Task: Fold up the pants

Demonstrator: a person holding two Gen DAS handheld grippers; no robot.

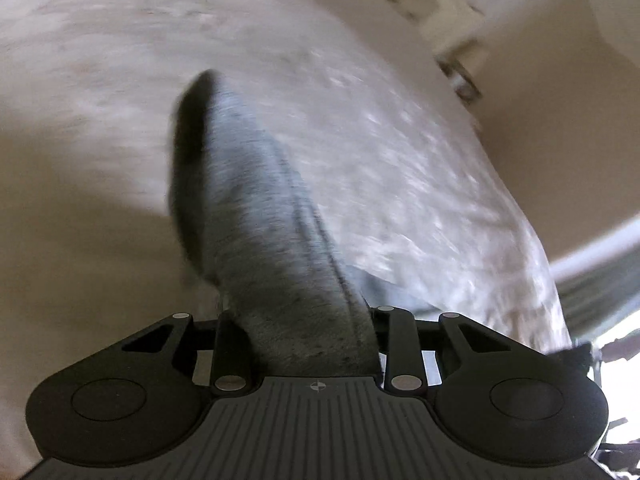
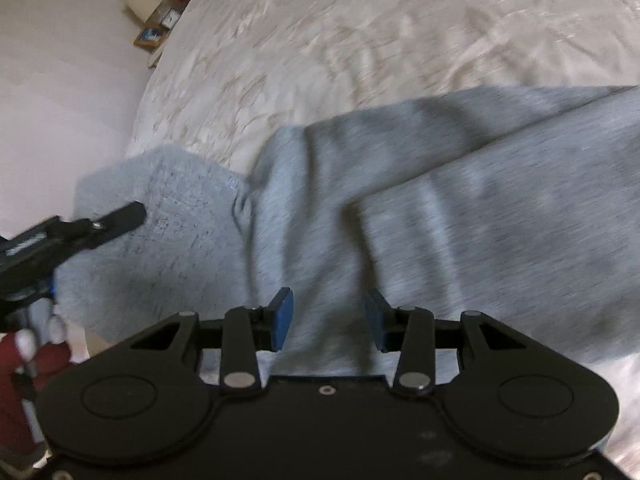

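Note:
Grey sweatpants (image 2: 460, 208) lie across a cream bedspread (image 2: 360, 40), with the fuzzy inner side (image 2: 168, 248) turned out at the left. My left gripper (image 1: 312, 336) is shut on a lifted fold of the pants (image 1: 256, 216); the cloth hides its fingers. It also shows at the left of the right wrist view (image 2: 124, 216), on the fuzzy part. My right gripper (image 2: 328, 320) is open, its blue pads (image 2: 282, 318) apart just above the pants and holding nothing.
The patterned bedspread (image 1: 400, 160) covers the bed. A small shelf with items (image 2: 164, 20) stands by the wall beyond the bed's far left edge. A beige wall (image 1: 540, 80) and a light rail (image 1: 592, 252) are at the right. Both views are motion-blurred.

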